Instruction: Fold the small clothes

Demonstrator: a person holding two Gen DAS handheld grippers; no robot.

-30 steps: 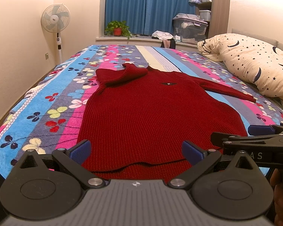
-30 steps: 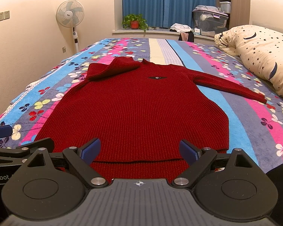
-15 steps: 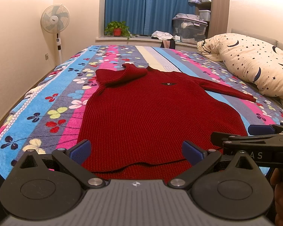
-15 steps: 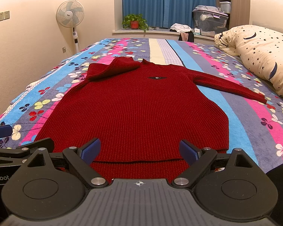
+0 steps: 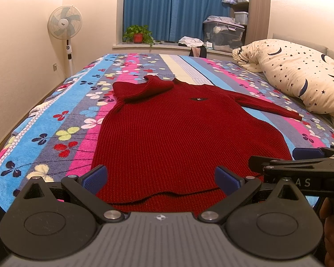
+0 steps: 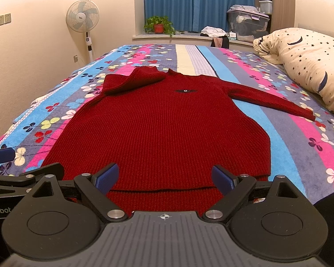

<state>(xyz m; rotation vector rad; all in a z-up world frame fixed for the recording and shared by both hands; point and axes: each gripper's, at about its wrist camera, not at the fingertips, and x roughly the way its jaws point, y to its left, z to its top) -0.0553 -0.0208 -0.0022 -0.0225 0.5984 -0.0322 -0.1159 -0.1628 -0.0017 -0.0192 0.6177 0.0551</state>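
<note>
A red knit sweater (image 5: pixel 184 133) lies spread flat, front up, on a bed with a striped floral bedspread (image 5: pixel 55 120). Its hem is just ahead of both hand-held grippers and its collar points away from them.

The left hand-held gripper (image 5: pixel 161 178) hovers at the hem with its blue-padded fingers (image 5: pixel 95 178) spread wide, holding nothing. The right hand-held gripper (image 6: pixel 164 175) sits just beside it, equally wide open and empty, with the hem between its fingertips.

The sleeve on the left grippers' side is folded in across the shoulder near the collar (image 6: pixel 131 80); the other sleeve (image 6: pixel 271 102) stretches out toward a star-and-moon patterned pillow (image 6: pixel 311 66) far to the right. Beyond the bed stand a pedestal fan (image 6: pixel 83 20) and blue curtains (image 6: pixel 195 2).
</note>
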